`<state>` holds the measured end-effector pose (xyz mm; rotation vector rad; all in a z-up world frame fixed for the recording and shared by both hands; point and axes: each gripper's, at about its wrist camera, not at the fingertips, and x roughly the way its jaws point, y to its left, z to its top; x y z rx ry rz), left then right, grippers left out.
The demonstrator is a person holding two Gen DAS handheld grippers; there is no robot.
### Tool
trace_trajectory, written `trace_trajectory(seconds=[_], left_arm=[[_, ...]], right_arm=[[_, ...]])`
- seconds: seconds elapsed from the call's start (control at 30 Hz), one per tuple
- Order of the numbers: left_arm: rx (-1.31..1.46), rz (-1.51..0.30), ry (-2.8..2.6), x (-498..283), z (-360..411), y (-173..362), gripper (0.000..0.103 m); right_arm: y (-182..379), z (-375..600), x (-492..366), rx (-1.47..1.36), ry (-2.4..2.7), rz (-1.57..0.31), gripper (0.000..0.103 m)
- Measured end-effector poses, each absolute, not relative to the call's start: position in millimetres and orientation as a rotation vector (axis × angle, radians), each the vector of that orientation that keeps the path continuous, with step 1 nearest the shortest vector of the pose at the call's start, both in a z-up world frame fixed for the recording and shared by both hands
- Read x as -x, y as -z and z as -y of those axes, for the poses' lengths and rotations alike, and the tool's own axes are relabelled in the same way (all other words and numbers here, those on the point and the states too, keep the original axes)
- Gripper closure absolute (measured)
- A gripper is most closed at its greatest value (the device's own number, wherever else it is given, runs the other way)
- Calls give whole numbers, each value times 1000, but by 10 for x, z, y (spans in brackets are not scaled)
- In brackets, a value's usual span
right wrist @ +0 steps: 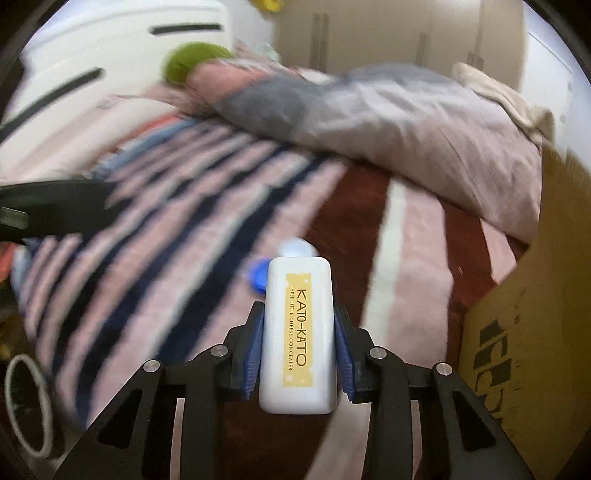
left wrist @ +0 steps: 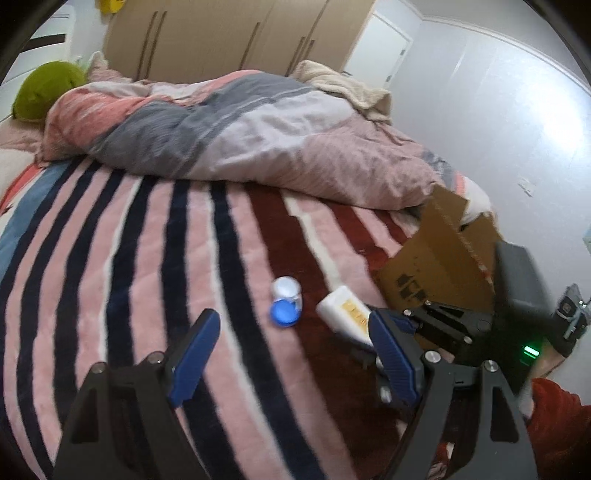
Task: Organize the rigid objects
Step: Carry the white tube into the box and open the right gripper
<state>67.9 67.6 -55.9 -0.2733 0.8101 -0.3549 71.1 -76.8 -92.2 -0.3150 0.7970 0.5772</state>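
My right gripper is shut on a white concealer case with a yellow "KATO-KATO" label, held a little above the striped blanket. The case also shows in the left wrist view, with the right gripper behind it. A small jar with a blue lid lies on the blanket just ahead of the case; in the right wrist view the jar is partly hidden behind the case. My left gripper is open and empty above the blanket, near the jar. A cardboard box stands at the right.
A rumpled pink and grey duvet lies across the far side of the bed. A green plush sits at the far left. Wardrobes stand behind. The box wall is close on the right of the right gripper.
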Motion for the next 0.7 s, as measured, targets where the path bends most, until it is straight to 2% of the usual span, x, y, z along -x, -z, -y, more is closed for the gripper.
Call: trace_trajectory(seconds=[0.2,0.37,0.47,0.7], left_arm=[[282,-758,439,-687,-451,296,26],[255,-721,516,-743,-176,32,53],[236,-710,563,-829,32,-94,65],[176,-707,648,-1117,664,-279,65]], right_arm=[[372,784,-434,275,-724,-714,72],[84,956,-389,259,-749,-671,72],[-46,1144,-428,245,-728,-652,72],[-227,1685,-576,215,-621,-639,72]])
